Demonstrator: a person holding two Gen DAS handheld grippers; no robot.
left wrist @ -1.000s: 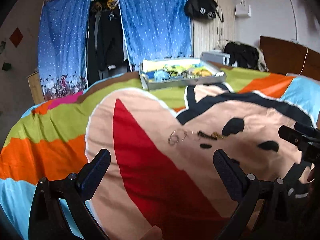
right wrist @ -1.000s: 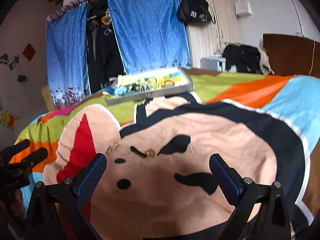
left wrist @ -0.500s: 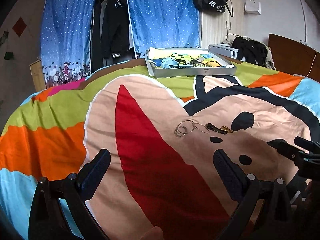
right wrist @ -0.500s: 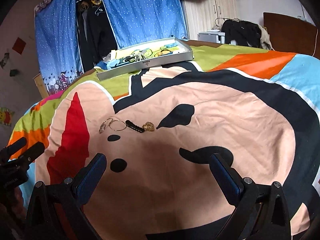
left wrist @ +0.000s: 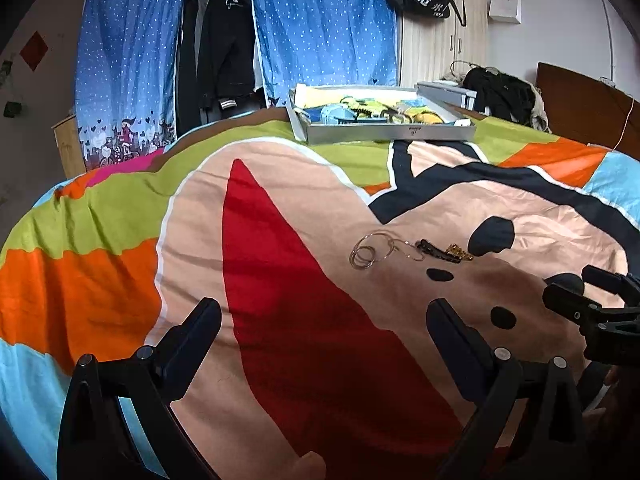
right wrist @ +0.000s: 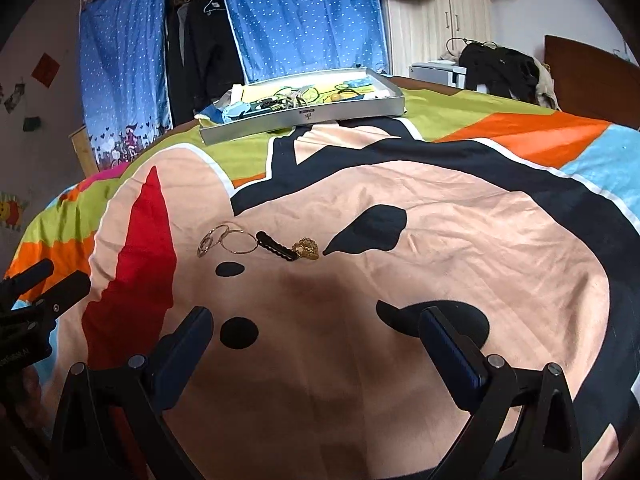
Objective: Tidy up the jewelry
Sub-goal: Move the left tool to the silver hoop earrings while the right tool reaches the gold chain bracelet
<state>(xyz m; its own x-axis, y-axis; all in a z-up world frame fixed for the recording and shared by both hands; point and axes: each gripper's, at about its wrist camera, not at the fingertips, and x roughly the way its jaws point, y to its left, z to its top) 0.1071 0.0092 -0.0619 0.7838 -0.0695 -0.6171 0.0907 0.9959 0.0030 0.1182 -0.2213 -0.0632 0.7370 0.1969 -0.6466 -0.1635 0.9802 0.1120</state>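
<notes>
The left gripper (left wrist: pixel 324 320) and right gripper (right wrist: pixel 316 328) both hover spread wide and hold nothing above the bedspread (right wrist: pixel 440 240). Ahead of them, mid-bedspread, lie thin hoop rings (right wrist: pixel 226 238), touching a black hair clip (right wrist: pixel 276 245) and a gold ornament (right wrist: pixel 306 249). A grey tray (right wrist: pixel 304 114) of mixed trinkets sits near the bedspread's far edge.

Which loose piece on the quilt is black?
The ridged black hair clip, lying between the thin hoops and the gold filigree piece; both neighbours are metallic.
</notes>
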